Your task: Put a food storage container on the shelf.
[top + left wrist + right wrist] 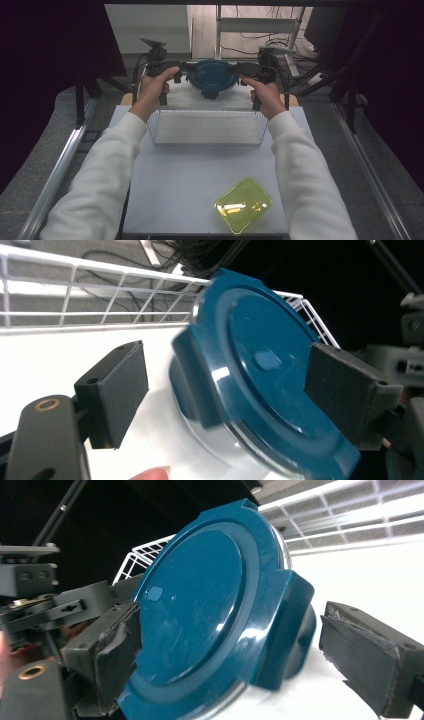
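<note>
The high view looked forward and down from above the person's side of the counter point(200, 170), taking in its whole top. Each claw camera sat close behind its own jaws, facing inward from opposite sides. All three shared the blue-lidded container point(212, 79) point(260, 385) point(200, 615) and the wire basket point(207, 127) point(100, 295) point(350, 510).

No writing, label, brand, number or sign can be read anywhere: the round dark-teal plastic lid point(260, 385) is plain, and the yellow-green translucent plastic tray point(243, 205) carries no legible mark.
</note>
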Demonstrator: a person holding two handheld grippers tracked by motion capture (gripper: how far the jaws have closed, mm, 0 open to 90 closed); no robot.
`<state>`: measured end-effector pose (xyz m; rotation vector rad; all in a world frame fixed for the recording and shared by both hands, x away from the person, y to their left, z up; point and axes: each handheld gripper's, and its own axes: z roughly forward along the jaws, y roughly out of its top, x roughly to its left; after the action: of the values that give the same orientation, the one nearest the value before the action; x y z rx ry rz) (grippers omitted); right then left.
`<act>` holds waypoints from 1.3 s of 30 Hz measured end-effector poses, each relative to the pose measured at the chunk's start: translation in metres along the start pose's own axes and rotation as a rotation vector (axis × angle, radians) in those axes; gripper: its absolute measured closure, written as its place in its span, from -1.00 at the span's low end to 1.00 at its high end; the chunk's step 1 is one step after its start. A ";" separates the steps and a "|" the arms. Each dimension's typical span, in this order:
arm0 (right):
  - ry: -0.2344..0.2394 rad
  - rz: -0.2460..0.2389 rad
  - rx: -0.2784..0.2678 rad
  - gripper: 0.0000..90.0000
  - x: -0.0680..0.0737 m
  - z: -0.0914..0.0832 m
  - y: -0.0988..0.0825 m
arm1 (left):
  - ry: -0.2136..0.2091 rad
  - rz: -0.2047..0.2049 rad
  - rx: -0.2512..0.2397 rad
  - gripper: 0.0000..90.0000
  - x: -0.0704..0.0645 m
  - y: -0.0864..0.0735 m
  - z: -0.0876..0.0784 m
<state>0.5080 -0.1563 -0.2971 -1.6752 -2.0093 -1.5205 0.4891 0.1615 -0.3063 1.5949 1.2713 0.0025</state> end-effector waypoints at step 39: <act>-0.072 -0.492 -0.018 -0.47 -0.033 -0.115 -0.173 | 0.069 0.381 0.134 -0.59 -0.042 -0.192 -0.044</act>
<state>0.3289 -0.2430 -0.3661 -1.3149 -2.5920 -1.6282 0.3102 0.1413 -0.3975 1.9473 1.0192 0.2167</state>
